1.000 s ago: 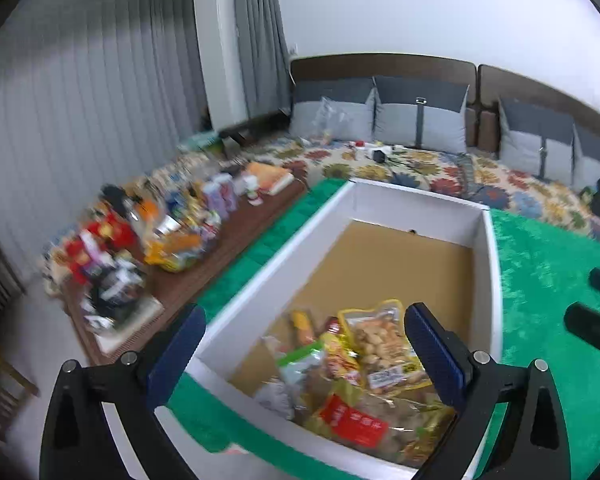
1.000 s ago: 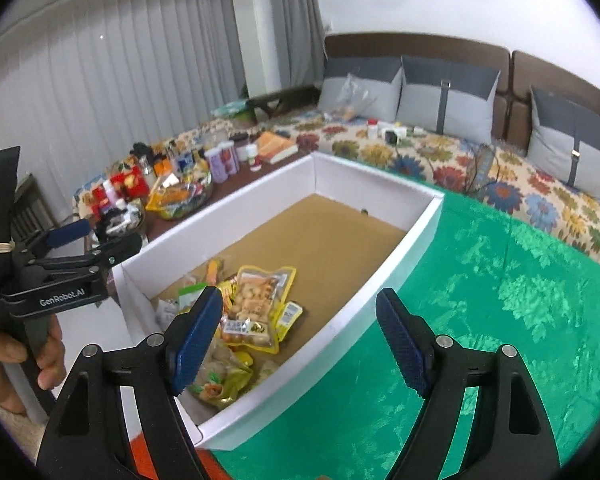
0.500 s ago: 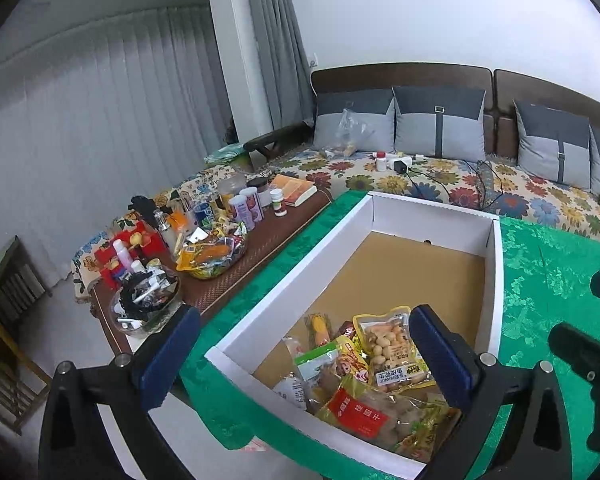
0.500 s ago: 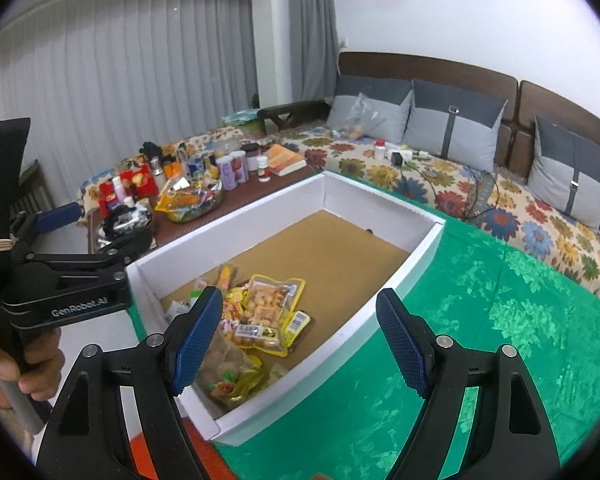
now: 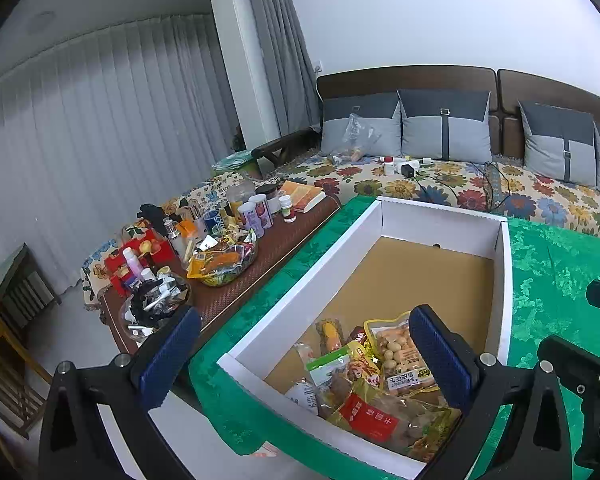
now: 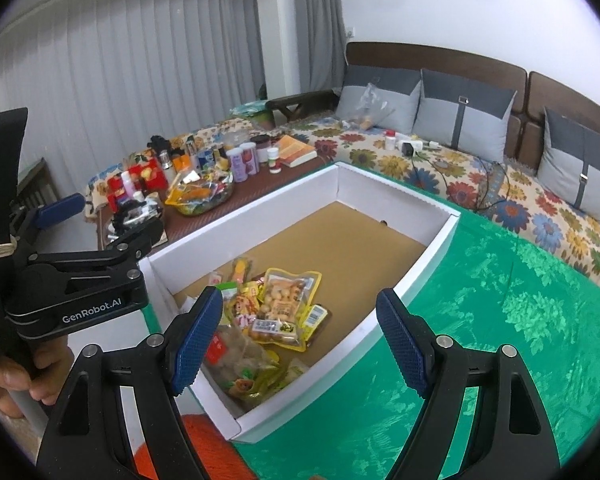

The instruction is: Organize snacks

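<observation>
Beyond the snack packets (image 6: 268, 320), the white box's (image 6: 384, 196) brown floor lies bare.

The cardboard box (image 6: 384, 200) has smooth matt white walls and a plain brown paper-like floor. The snack packets (image 6: 284, 300) at its six o'clock end are glossy, crinkled plastic film. A shiny green damask cloth (image 6: 500, 300) covers the counter. Both claws, left claw (image 5: 300, 360) and right claw (image 6: 300, 336), are matt black plastic with rough, textured blue pads (image 6: 198, 334) and small metal screws.

Black hand-held gripper (image 6: 300, 340), blue pads (image 6: 196, 336)
</observation>
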Tool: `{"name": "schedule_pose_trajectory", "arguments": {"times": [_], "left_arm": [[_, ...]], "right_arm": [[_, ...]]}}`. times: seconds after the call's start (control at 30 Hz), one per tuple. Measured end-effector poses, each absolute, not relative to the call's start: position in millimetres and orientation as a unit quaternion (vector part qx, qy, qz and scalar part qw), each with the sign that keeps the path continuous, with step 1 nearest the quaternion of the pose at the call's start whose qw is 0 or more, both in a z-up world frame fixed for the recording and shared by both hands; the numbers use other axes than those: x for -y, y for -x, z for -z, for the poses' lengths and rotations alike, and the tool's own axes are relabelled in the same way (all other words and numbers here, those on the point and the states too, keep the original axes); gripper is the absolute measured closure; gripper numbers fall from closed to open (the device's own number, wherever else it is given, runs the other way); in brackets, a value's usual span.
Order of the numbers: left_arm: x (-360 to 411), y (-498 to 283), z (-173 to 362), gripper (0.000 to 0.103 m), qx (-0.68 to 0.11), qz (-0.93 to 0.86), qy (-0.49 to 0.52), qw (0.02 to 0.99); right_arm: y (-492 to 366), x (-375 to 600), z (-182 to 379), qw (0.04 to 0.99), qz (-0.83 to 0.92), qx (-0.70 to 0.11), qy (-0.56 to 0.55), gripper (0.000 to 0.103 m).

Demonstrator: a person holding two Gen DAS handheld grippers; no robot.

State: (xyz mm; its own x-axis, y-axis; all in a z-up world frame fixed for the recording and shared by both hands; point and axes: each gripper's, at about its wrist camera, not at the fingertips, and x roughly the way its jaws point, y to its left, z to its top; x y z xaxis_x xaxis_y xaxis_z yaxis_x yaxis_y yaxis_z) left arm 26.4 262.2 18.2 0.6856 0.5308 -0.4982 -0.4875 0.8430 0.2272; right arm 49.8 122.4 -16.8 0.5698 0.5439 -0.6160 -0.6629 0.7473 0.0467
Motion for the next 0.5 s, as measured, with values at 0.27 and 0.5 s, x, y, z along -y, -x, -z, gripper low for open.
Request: {"name": "schedule_pose_trajectory", "arguments": {"times": [0.27, 0.5], "left_arm": [[-264, -26, -15, 0.0, -0.292, -0.272, -0.036, 0.916], [-266, -27, -12, 0.0, -0.294, -0.273, -0.038, 0.915]], "right_arm": [[-49, -129, 15, 0.876, -0.341, -0.328, 0.093, 0.021], [-48, -133, 15, 0.873, -0.342, -0.336, 0.093, 0.021]]}}
